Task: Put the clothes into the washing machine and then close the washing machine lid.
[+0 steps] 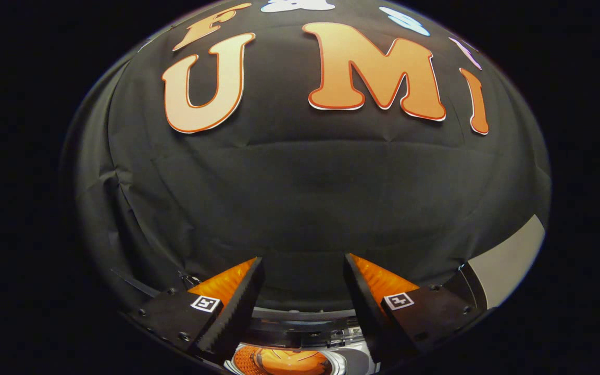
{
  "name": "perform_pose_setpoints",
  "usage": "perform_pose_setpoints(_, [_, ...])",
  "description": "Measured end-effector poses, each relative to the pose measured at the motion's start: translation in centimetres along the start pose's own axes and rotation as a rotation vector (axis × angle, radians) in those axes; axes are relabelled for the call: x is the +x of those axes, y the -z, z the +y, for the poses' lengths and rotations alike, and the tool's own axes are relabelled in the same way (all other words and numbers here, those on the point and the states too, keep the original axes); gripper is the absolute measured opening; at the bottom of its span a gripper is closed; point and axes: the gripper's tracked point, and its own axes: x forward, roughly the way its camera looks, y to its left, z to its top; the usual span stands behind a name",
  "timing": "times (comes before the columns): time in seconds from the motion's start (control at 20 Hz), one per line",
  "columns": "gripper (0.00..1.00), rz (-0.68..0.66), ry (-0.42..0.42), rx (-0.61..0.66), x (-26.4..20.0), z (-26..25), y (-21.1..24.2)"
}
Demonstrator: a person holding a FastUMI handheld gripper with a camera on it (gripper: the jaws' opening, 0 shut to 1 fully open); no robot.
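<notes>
My gripper (pixel 304 259) is open, its fingers set wide apart with nothing between them. It is raised and faces the black cloth wall. Low between the fingers, close under them, I see the top of the washing machine (pixel 349 359): a pale rim around a round opening with an orange drum (pixel 282 362) inside. A dark curved band (pixel 300 333) with a lighter edge runs across just beyond the opening; I cannot tell whether it is the raised lid or the machine's back panel.
The black cloth wall (pixel 305 182) stands close ahead of the fingers. A pale grey strip (pixel 511 258) runs along the foot of the wall, to the right of the right finger.
</notes>
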Motion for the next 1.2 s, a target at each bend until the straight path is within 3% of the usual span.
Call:
perform_pose_setpoints(0.7, [0.98,-0.018,-0.008,-0.013,-7.2,0.1,4.2])
perform_pose_setpoints(1.05, [0.98,-0.029,0.008,-0.012,-11.6,0.2,9.4])
perform_pose_setpoints(1.2, [0.97,0.045,0.015,0.006,-12.2,-0.1,14.9])
